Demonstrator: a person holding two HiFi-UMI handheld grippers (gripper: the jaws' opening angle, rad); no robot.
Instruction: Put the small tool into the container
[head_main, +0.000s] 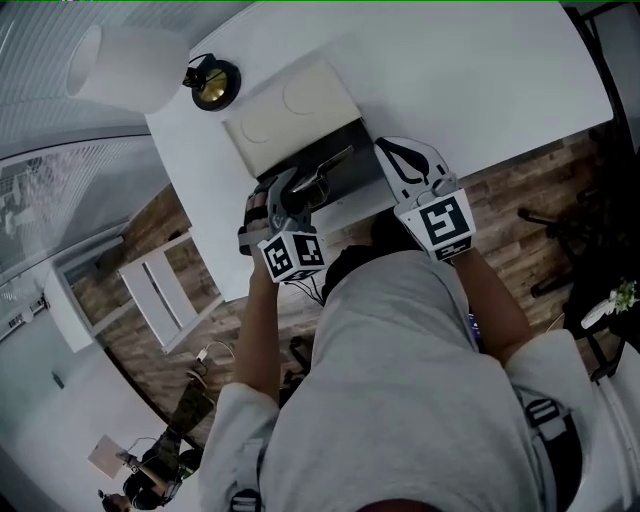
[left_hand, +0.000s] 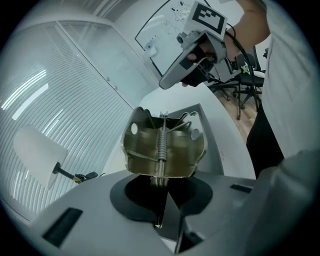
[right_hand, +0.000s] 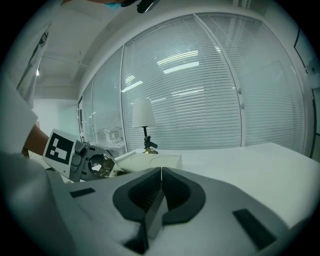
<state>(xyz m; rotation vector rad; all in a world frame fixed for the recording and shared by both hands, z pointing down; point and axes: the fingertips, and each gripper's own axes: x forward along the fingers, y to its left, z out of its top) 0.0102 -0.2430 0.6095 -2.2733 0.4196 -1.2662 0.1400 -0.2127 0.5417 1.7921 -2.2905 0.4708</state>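
Left hand-held gripper (left_hand: 162, 189): pinching the small tool (left_hand: 163, 149), a brass-coloured spring clip, by its thin end, over the open dark container (head_main: 346, 140) on the white table (head_main: 480, 80). Right hand-held gripper (right_hand: 161, 171): jaws pressed together, empty, just beside the container.

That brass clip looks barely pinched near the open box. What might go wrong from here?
The left tongs grip the brass clip only by its thin end, so it may swivel or slip and land on the table instead of in the container. The shut right tongs hover close beside the container, so the two tongs might bump.
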